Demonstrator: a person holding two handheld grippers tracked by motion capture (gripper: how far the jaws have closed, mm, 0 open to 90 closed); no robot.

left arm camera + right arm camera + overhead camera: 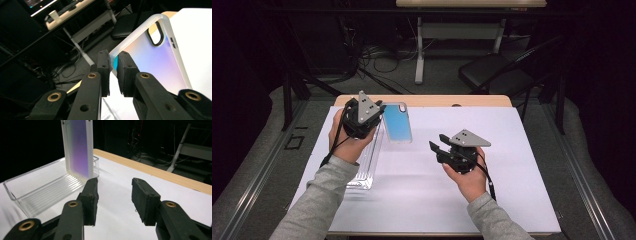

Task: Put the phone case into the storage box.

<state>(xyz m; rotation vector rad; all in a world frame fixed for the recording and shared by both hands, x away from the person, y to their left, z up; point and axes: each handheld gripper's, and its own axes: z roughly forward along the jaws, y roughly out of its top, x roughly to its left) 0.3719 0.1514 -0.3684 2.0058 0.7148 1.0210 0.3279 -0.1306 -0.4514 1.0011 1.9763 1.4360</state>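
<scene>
In the right gripper view the two black jaws of the right gripper (113, 195) stand closest to the lens, spread apart with nothing between them, above the white table cover (120, 220). In the high view this gripper (438, 141) hangs over the middle of the cover, well apart from the phone case.

The left gripper (113, 67) is clenched on the edge of the phone case (152, 60), a translucent case with a blue to violet back and a camera cut-out. In the high view the left gripper (379, 111) holds the case (396, 123) raised near the far edge of the table. A clear plastic tray (367, 165) lies just beside it, under the left hand (349, 145). In the right gripper view the case (78, 150) stands upright above the far end of the tray (37, 195).
</scene>
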